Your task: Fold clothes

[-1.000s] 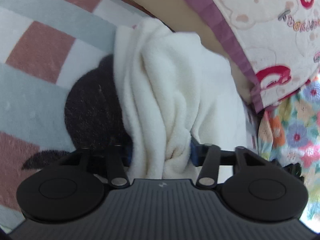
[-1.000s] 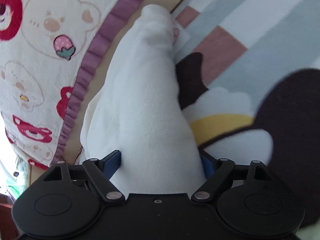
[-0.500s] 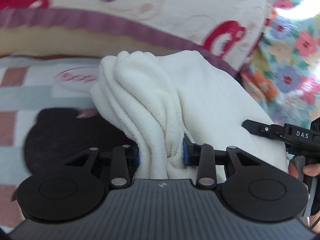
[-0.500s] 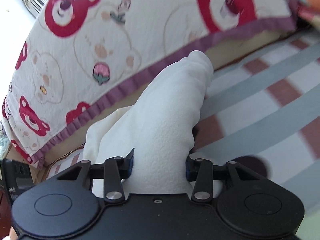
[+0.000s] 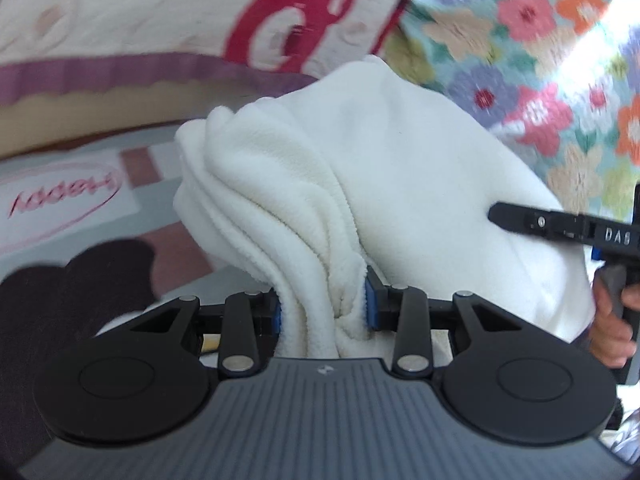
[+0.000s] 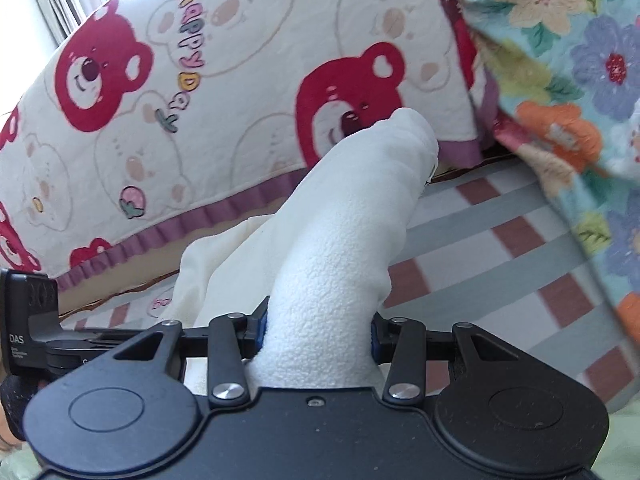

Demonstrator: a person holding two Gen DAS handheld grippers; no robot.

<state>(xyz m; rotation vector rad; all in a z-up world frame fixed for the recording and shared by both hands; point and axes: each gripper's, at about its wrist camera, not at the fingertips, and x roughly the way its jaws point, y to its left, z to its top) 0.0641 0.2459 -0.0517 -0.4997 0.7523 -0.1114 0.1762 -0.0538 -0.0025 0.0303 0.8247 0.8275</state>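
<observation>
A white fleece garment (image 5: 360, 184) is bunched and lifted off the bed. My left gripper (image 5: 323, 307) is shut on a gathered, pleated edge of it. In the right wrist view the same white fleece garment (image 6: 340, 248) rises as a thick fold, and my right gripper (image 6: 316, 330) is shut on it. The right gripper's black body (image 5: 560, 228) shows at the right of the left wrist view, held by a hand (image 5: 612, 320). The left gripper's body (image 6: 36, 320) shows at the left edge of the right wrist view.
The bed has a striped sheet (image 6: 500, 248) of grey, white and red-brown blocks with a dark bear print (image 5: 80, 280). A cream bear-print quilt (image 6: 200, 100) with a purple frill lies behind. A floral blanket (image 6: 580, 80) hangs at the right.
Both grippers have swung up and toward the quilt and floral blanket, carrying the white garment. The striped sheet takes up less of both views. Both grips stay the same.
</observation>
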